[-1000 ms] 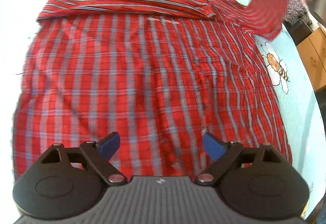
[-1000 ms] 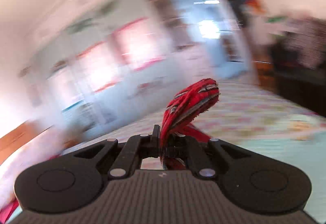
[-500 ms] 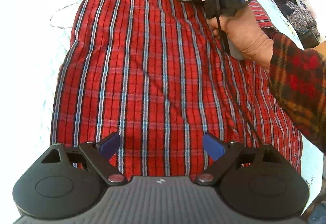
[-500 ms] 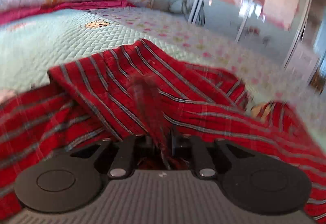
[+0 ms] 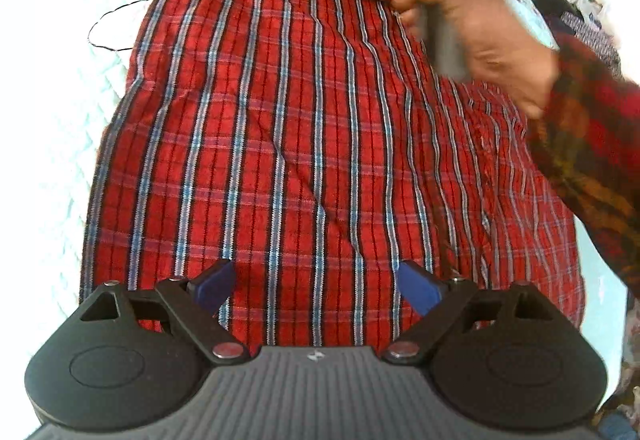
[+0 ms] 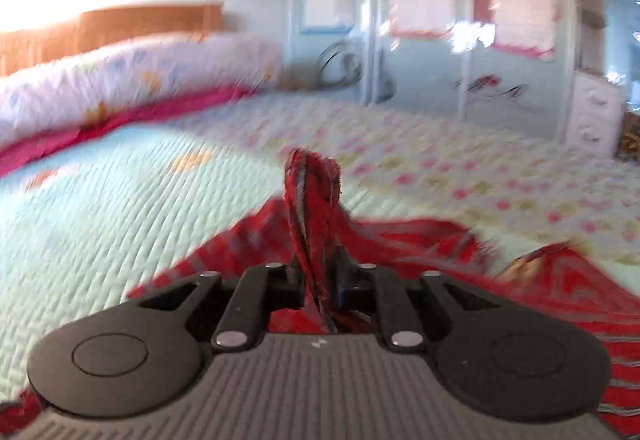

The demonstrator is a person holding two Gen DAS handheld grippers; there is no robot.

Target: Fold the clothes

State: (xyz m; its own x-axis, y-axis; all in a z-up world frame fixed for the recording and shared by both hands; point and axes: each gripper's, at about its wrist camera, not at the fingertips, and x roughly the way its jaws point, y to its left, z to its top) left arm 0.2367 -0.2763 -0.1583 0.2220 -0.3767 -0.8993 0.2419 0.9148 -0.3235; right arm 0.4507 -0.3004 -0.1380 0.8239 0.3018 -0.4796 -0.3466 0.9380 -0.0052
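A red plaid shirt (image 5: 312, 128) lies spread flat on a bed (image 6: 120, 200) covered by a pale quilted bedspread, and everything else can be placed against it. The left gripper (image 5: 316, 286) hovers over the shirt's near hem, its jaws spread wide with the blue pads (image 5: 214, 282) apart and nothing between them. At the shirt's far end a sleeve is folded across the body, its stripes running crosswise to the stripes below. Over the far right part of the shirt, the person's right hand (image 5: 480, 36), in a dark plaid cuff, grips a blurred handle. A thin dark cord (image 5: 108, 24) loops on the bedspread just beside the shirt's far left edge. In the right wrist view, the right gripper (image 6: 318, 280) has its jaws closed narrow on a bunched fold of the shirt (image 6: 314, 200) that sticks up between them, with more red cloth trailing down on both sides of it. Beyond the shirt, the bedspread shows a floral print, a long pillow roll (image 6: 132, 76) lies along a wooden headboard (image 6: 120, 24), and pale wardrobe doors (image 6: 420, 40) stand behind the bed.
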